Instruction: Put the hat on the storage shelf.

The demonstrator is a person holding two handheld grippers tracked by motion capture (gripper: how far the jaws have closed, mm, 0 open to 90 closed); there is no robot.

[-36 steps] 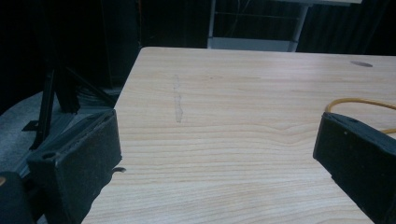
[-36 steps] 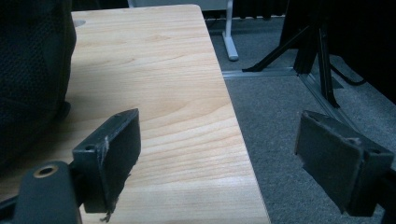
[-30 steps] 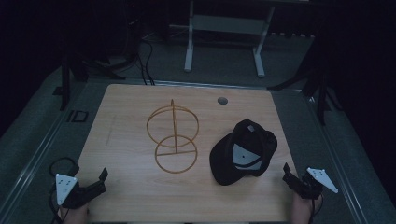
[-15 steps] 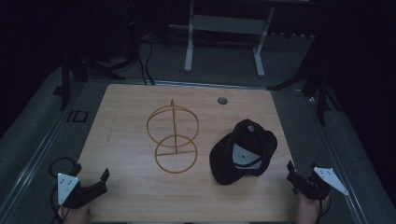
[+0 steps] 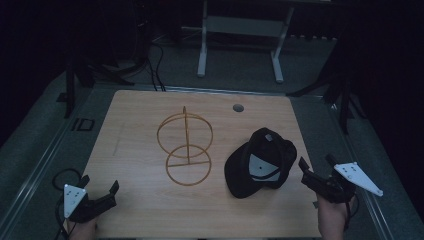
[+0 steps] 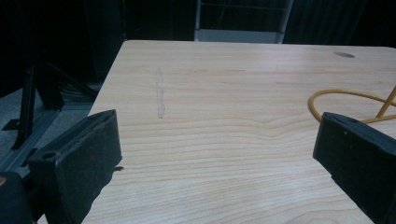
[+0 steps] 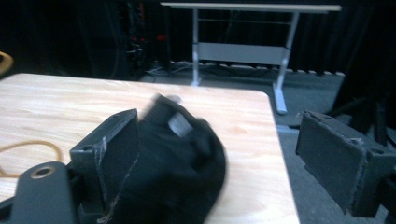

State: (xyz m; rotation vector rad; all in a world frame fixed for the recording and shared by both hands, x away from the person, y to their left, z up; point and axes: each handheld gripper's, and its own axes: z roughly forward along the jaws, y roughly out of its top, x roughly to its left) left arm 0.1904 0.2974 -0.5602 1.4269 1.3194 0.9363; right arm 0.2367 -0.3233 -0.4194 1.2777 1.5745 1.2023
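One black cap lies on the wooden table, just right of one upright wire stand. The right gripper, jaws spread and empty, hovers off the table's right edge beside the cap. The left gripper, likewise spread, sits at the near-left corner, bare tabletop ahead.

We see a pale wood-grain table, a yellow-orange wire stand, a black cap with a white panel, black jaws on both grippers, grey three-cornered plates atop them, a white-framed bench on the dark grey floor
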